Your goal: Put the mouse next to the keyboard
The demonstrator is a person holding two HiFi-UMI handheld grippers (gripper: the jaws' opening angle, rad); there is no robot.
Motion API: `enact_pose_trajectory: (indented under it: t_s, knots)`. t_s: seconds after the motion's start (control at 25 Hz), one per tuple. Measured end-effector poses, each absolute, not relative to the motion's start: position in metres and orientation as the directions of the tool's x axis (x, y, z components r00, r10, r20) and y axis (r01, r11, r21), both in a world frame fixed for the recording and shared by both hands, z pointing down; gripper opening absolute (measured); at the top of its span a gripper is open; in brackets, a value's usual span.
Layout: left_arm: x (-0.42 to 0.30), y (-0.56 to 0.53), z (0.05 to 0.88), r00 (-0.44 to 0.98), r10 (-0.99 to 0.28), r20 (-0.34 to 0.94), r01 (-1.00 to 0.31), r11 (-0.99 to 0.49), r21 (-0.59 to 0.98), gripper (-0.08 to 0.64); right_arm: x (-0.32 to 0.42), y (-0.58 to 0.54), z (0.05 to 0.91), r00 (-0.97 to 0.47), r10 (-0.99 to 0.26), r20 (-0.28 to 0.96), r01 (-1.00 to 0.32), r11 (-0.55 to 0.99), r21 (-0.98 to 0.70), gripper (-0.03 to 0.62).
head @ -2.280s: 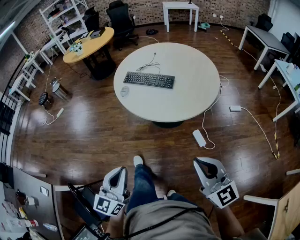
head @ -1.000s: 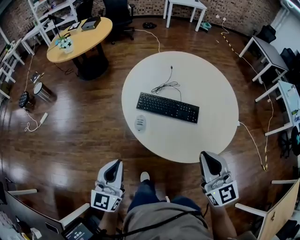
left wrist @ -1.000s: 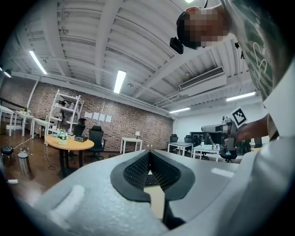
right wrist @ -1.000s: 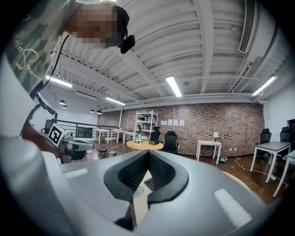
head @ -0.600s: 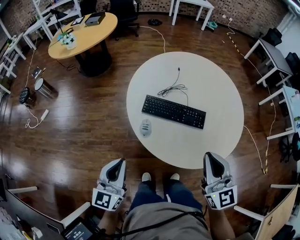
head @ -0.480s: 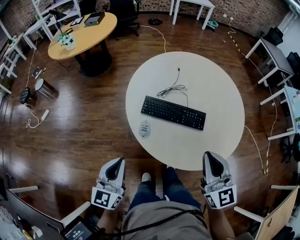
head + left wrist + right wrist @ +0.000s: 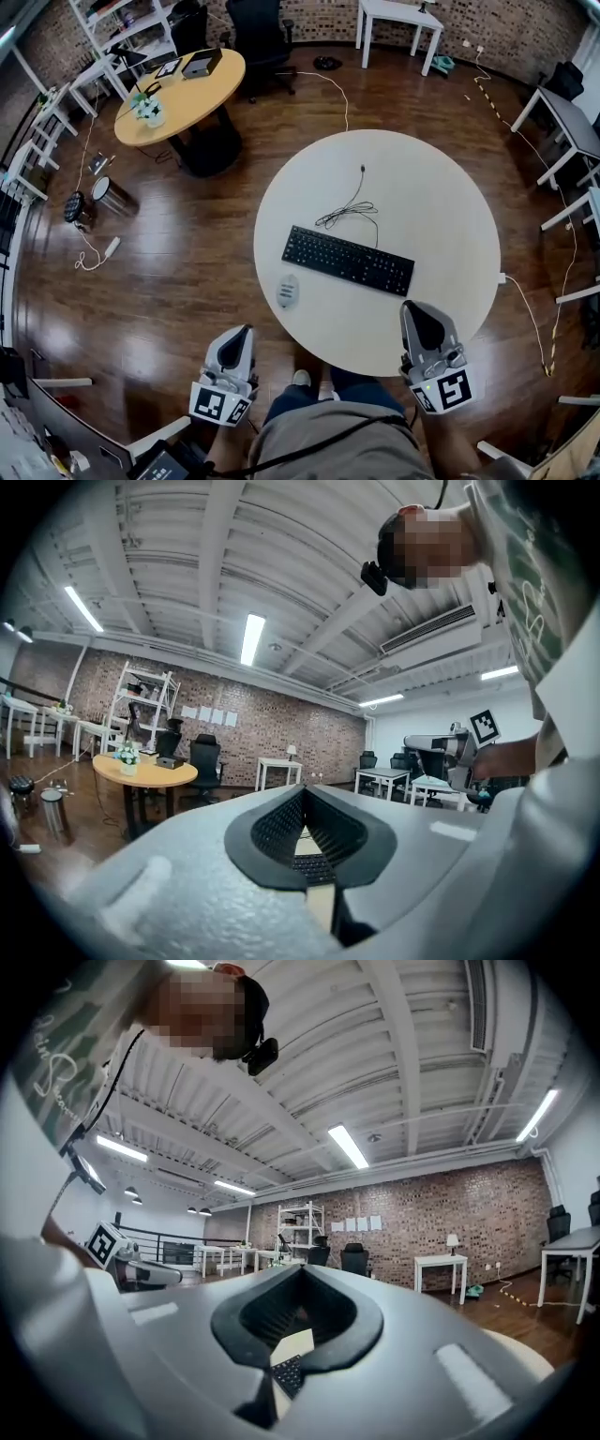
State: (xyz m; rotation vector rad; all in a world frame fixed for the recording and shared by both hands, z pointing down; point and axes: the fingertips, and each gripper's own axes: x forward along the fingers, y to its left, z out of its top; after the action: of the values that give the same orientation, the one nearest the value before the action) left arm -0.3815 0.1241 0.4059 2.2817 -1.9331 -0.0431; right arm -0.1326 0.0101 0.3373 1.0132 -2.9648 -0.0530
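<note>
Tabletop: we judge best approach is over near-left edge, with left side closer. Keyboard: centre; keep clear, aim beside its left end. Left gripper, right gripper: low at near edge, pointing forward, jaws pressed together, empty. Mouse: near left edge, apart from keyboard.

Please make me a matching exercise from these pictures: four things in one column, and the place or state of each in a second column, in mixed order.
1. mouse
2. keyboard
3. cable
4. right gripper

A. black, near the middle of the white table
B. loosely coiled beyond the keyboard
C. by the table's near edge, jaws together, empty
D. pale, near the table's left edge, apart from the keyboard

Pairs: 1-D, 2-A, 3-B, 4-C.
</note>
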Motion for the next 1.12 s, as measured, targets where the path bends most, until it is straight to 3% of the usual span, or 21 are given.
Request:
enact_pose_trajectory:
  t_s: [0.24,0.48,0.8,1.08,1.12]
  knots:
    - [-0.370,0.103,0.413,0.138,-0.985,0.099,-0.987,-0.129,0.094,0.000,-0.130,-0.012,0.355,-0.812,-0.583,0.010,-0.583,0.812,0.003,0.003]
    - [-0.379,0.084,0.441,0.207,-0.966,0.154,-0.971,-0.183,0.155,0.000,-0.150,-0.017,0.358,-0.798,-0.603,0.015,-0.603,0.798,-0.012,0.003]
    - [-0.371,0.056,0.493,0.325,-0.908,0.264,-0.945,-0.299,0.134,0.002,-0.170,-0.014,0.353,-0.780,-0.626,0.005,-0.626,0.779,-0.022,0.003]
    - [-0.374,0.042,0.545,0.295,-0.874,0.387,-0.955,-0.278,0.099,0.005,-0.174,-0.010,0.347,-0.798,-0.603,-0.008,-0.603,0.798,-0.014,0.003]
    - [-0.372,0.039,0.555,0.308,-0.856,0.416,-0.951,-0.288,0.113,0.049,-0.175,-0.010,0.345,-0.800,-0.600,-0.011,-0.599,0.800,-0.021,0.002]
